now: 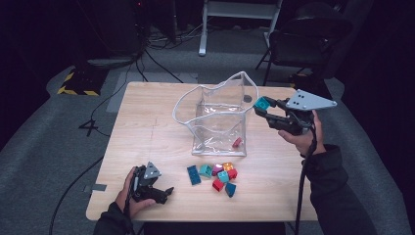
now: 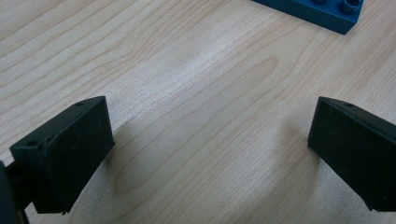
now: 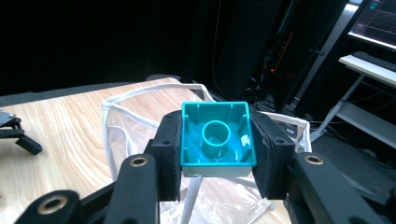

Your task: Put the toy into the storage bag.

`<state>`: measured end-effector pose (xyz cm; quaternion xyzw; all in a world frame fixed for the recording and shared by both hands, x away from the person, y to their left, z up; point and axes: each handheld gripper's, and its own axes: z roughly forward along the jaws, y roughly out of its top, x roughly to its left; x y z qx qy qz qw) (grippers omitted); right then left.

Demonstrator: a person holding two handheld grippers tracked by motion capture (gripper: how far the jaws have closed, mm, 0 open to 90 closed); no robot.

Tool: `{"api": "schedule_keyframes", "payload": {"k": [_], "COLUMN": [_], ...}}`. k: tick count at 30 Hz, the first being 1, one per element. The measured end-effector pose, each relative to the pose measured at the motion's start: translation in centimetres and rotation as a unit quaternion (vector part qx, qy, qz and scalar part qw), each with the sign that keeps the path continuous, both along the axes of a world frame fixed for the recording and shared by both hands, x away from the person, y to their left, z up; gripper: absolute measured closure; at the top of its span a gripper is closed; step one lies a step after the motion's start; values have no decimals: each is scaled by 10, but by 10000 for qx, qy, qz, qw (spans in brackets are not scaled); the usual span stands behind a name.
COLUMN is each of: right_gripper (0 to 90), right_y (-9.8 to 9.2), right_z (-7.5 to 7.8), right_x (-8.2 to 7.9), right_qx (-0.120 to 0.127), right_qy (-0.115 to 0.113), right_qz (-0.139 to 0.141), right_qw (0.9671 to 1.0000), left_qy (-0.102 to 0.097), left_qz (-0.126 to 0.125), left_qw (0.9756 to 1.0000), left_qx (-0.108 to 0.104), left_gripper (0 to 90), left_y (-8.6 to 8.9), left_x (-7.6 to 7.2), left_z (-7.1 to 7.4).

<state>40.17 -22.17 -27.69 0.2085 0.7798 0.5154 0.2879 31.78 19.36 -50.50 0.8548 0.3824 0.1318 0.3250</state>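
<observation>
The right gripper (image 1: 261,108) clamps a teal brick (image 1: 263,103), hollow underside up, beside the clear bag's (image 1: 218,117) open rim; the opening lies just leftward. The left gripper (image 1: 169,192) rests open on the worktop (image 1: 142,127)

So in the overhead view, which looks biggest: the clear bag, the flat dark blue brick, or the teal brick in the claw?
1. Clear bag, by far.
2. Flat dark blue brick.
3. Teal brick in the right claw; it is raised nearer the camera, so ranks two and three are unsure.

Right gripper (image 1: 266,111) raised, clamped; left gripper (image 1: 164,193) low (jaws apart).
</observation>
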Motion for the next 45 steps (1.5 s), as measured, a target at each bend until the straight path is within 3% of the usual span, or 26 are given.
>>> {"api": "schedule_keyframes", "payload": {"k": [9, 24, 36, 45], "right_gripper": [593, 593, 593, 592], "right_y": [18, 37, 54, 61], "right_z": [2, 1, -10, -20], "right_x": [16, 45, 68, 76], "right_qx": [-110, -70, -231, -398], "right_qy": [72, 321, 580, 674], "right_qz": [-49, -166, -295, -438], "right_qw": [9999, 9993, 9976, 9960], "left_qy": [0, 1, 4, 14], "left_qz": [0, 1, -1, 2], "left_qw": [10000, 10000, 10000, 10000], "left_qx": [-1, -1, 1, 1], "left_gripper": [2, 3, 3, 4], "left_y": [0, 0, 0, 0], "left_x": [0, 0, 0, -1], "left_z": [0, 0, 0, 0]}}
